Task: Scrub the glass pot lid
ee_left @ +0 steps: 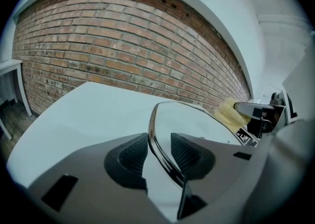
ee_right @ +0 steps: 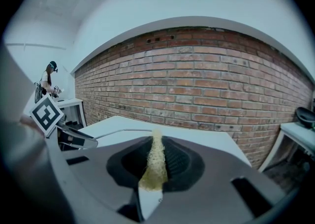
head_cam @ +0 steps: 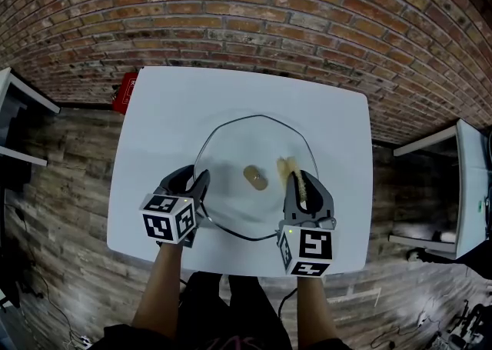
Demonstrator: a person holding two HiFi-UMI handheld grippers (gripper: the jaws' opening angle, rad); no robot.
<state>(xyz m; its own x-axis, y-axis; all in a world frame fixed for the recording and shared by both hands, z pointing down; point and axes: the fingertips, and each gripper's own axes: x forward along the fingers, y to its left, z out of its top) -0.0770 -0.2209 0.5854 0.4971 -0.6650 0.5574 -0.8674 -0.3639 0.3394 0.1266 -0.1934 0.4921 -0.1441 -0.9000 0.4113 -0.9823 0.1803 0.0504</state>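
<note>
A round glass pot lid [head_cam: 246, 148] with a brown knob [head_cam: 256, 178] lies in the middle of the white table [head_cam: 169, 110]. My left gripper [head_cam: 194, 188] is shut on the lid's near-left rim. In the left gripper view the metal rim [ee_left: 153, 134] runs between its pads, and that gripper [ee_left: 158, 151] holds the edge raised. My right gripper [head_cam: 306, 188] is shut on a yellow scrub sponge [head_cam: 290, 165], whose tip sits over the glass right of the knob. In the right gripper view the sponge [ee_right: 155, 161] stands squeezed thin in the right gripper [ee_right: 156, 155].
A red object [head_cam: 125, 91] sits at the table's far left edge. A brick wall [head_cam: 254, 10] stands behind the table. White furniture stands at the left [head_cam: 19, 121] and right [head_cam: 469, 187]. A person [ee_right: 49, 78] stands far off by a white table.
</note>
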